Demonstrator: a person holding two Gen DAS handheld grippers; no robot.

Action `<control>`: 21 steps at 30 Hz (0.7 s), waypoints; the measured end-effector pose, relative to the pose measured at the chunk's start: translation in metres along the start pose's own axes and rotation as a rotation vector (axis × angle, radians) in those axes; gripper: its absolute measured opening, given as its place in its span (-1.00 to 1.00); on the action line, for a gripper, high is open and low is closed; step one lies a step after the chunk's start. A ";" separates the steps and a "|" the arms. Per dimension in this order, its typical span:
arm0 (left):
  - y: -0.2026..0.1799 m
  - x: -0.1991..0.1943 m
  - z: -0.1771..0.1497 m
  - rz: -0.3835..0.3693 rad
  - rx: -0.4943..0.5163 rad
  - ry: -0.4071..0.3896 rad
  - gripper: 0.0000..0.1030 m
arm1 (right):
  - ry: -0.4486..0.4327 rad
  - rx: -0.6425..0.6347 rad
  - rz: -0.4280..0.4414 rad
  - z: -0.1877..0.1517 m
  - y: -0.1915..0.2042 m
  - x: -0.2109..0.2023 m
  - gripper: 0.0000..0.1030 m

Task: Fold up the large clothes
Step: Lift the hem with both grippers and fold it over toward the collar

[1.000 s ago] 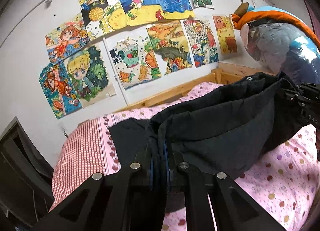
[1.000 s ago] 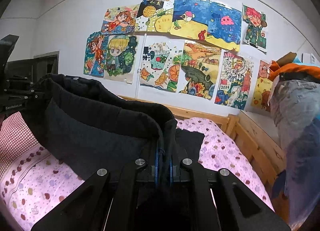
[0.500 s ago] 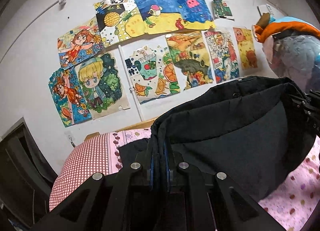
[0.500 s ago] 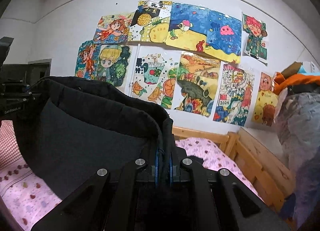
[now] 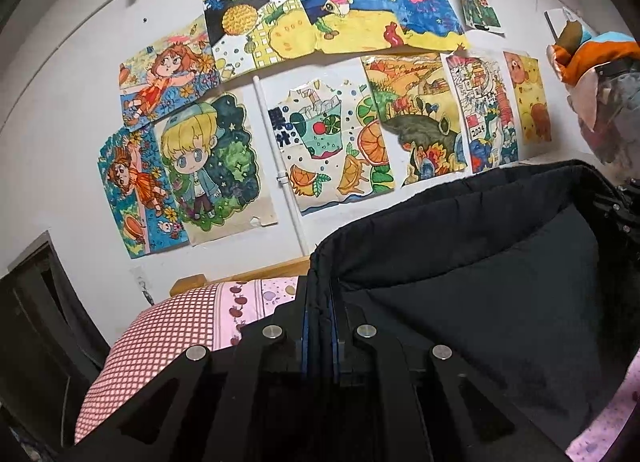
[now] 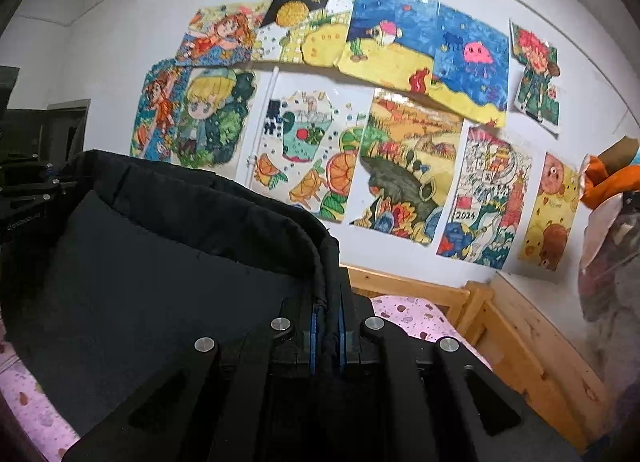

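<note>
Item: black padded garment (image 5: 472, 282) – large, dark, quilted; held up off the bed (image 6: 404, 314), stretched betw. two tongs, top hem sagging in a shallow curve.
L tongs (image 5: 319, 302): jaws nearly closed, clamped on garment edge at 6 o'clock of left-wrist view; cloth runs off toward 3 o'clock.
R tongs (image 6: 326, 318): same – pinched tight on the hem at 6 o'clock of right-wrist view, cloth spreading toward 9 o'clock.
Bed: pink dotted sheet, wooden frame (image 6: 516, 338) at 4 o'clock.
Red-checked pillow (image 5: 160, 338), 8 o'clock, left-wrist view.
Wall (image 5: 60, 133): white, covered w/ children's drawings (image 5: 332, 149), 12 o'clock.
</note>
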State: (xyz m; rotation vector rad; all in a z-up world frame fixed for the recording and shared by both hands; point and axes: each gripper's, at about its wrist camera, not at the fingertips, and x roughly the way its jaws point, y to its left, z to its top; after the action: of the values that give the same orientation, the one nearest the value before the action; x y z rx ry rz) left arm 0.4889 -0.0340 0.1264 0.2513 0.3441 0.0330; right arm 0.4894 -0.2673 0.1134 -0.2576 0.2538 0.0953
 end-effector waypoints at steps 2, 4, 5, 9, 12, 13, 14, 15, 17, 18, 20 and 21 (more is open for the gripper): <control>-0.001 0.012 0.000 -0.001 -0.006 0.007 -0.86 | 0.020 0.010 -0.001 -0.003 0.001 0.016 -0.87; -0.002 0.028 -0.001 -0.002 -0.012 0.025 -0.86 | 0.041 0.015 -0.002 -0.005 0.003 0.030 -0.87; -0.002 0.033 -0.001 -0.002 -0.014 0.034 -0.86 | 0.053 0.016 -0.001 -0.006 0.004 0.039 -0.87; -0.002 0.061 -0.008 0.006 -0.022 0.066 -0.86 | 0.084 -0.008 -0.011 -0.009 0.013 0.065 -0.87; -0.003 0.080 -0.013 0.014 -0.033 0.088 -0.86 | 0.106 -0.028 -0.029 -0.014 0.021 0.084 -0.87; -0.005 0.087 -0.014 0.021 -0.029 0.095 -0.86 | 0.113 -0.033 -0.037 -0.015 0.023 0.089 -0.87; -0.006 0.091 -0.016 0.025 -0.024 0.097 -0.86 | 0.120 -0.037 -0.043 -0.017 0.024 0.095 -0.87; -0.007 0.096 -0.017 0.030 -0.019 0.098 -0.86 | 0.127 -0.038 -0.046 -0.019 0.025 0.099 -0.87; -0.009 0.104 -0.020 0.031 -0.013 0.105 -0.86 | 0.143 -0.038 -0.045 -0.022 0.026 0.108 -0.87; -0.009 0.108 -0.021 0.031 -0.010 0.109 -0.86 | 0.152 -0.040 -0.046 -0.024 0.027 0.113 -0.87; -0.011 0.115 -0.025 0.030 0.003 0.120 -0.85 | 0.171 -0.045 -0.045 -0.028 0.030 0.123 -0.87; -0.012 0.119 -0.027 0.028 0.008 0.129 -0.85 | 0.182 -0.045 -0.041 -0.030 0.031 0.128 -0.87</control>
State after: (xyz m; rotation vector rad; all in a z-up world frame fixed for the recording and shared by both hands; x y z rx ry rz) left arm 0.5917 -0.0302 0.0601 0.2624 0.4690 0.0754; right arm 0.6014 -0.2378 0.0447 -0.3165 0.4274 0.0367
